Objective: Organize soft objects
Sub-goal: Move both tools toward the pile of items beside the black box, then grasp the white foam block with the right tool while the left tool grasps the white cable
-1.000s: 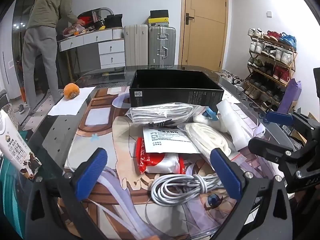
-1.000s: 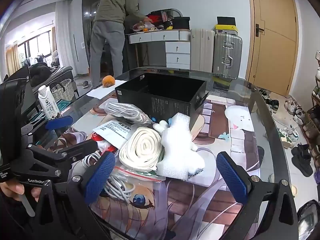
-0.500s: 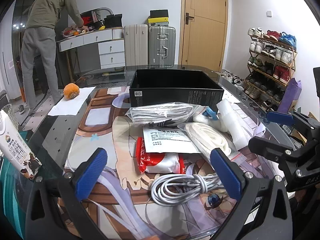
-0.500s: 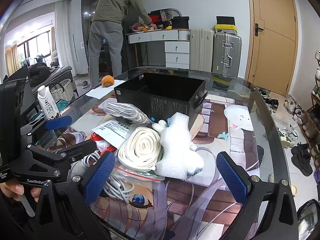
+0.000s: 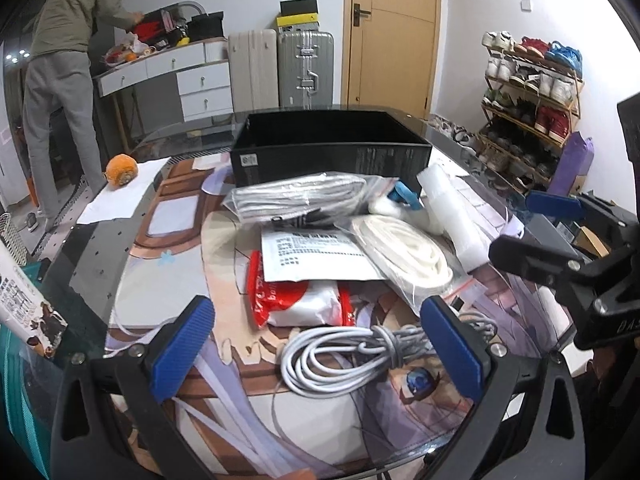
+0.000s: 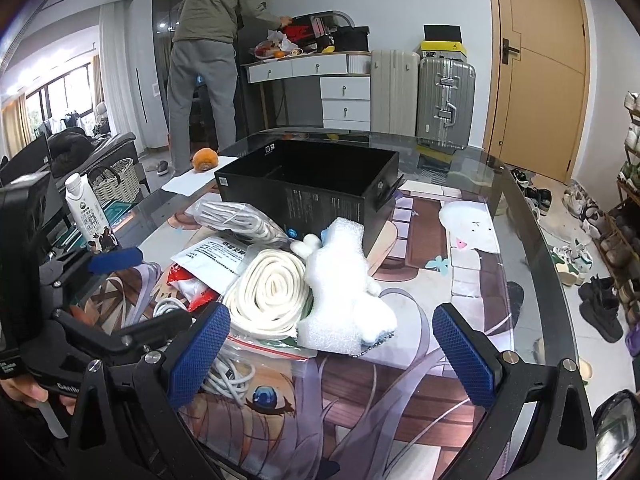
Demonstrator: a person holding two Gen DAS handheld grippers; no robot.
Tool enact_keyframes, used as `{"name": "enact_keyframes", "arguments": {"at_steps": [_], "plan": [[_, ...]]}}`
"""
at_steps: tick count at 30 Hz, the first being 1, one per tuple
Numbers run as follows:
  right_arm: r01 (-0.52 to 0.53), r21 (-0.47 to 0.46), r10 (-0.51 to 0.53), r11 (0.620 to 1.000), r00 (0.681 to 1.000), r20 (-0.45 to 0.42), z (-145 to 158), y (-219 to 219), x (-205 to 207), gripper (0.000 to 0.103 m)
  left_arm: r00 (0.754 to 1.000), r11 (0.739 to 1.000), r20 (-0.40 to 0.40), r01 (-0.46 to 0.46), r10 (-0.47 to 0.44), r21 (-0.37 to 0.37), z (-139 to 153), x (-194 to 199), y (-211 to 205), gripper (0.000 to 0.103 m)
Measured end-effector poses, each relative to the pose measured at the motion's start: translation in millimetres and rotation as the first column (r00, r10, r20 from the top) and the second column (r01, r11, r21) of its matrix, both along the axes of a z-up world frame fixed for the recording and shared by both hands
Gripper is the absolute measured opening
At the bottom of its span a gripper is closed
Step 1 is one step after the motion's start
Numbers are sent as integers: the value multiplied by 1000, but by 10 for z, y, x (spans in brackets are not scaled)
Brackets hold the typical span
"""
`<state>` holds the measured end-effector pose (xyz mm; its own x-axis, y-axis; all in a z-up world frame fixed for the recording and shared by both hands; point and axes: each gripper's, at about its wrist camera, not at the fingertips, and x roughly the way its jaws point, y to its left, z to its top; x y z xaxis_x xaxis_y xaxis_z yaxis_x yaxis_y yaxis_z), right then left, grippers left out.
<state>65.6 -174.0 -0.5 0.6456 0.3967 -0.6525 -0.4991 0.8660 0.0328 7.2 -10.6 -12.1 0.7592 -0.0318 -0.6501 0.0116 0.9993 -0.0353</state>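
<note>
A heap of soft items lies on the glass table in front of an open black box. A coiled white cable is nearest my left gripper, which is open and hovers just before it. Behind the cable lie a red-and-white packet, a white printed pouch, a bagged cream rope coil and a bagged grey cable. White foam wrap sits ahead of my right gripper, which is open and holds nothing.
An orange plush rests on white paper at the table's far left. A milk carton stands at the left edge. A person bends over a desk at the back. Suitcases and a shoe rack line the room.
Both grippers have barely moved. The person at the back desk has shifted their arms a little.
</note>
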Motion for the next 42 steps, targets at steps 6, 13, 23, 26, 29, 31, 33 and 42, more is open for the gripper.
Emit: {"name": "enact_keyframes", "arguments": {"at_steps": [6,13,23,26,29,31,33,42], "plan": [[0,-1,0,1000,1000,-12,-6,18,16,103,1000,1000,-14,8,-8,-8,-12,6,-17,103],[1,11,0,1000,999,-33,-19,14,38,103,999,999,-13,38,-38,-22,20,-18,-4,103],[19,6,-19,1000,998,-53,-44,-8,101,103,997,997,-21,70,-70,-25,28,-44,-52,103],[23,8,-22,1000,998,-59,-43,-17,140,103,997,997,-25,74,-75,-21,25,-42,-66,103],[24,9,-23,1000,997,-68,-47,-15,189,103,997,997,-29,69,-69,-27,24,-49,-59,103],[20,10,-19,1000,997,-81,-56,-8,226,103,997,997,-30,63,-64,-36,35,-44,-30,103],[19,5,-19,1000,996,-85,-66,8,261,102,998,997,-28,59,-61,-45,51,-48,-2,103],[-3,-32,-1,999,993,-115,-156,134,420,79,993,994,-62,101,-103,-43,8,-23,8,103]]}}
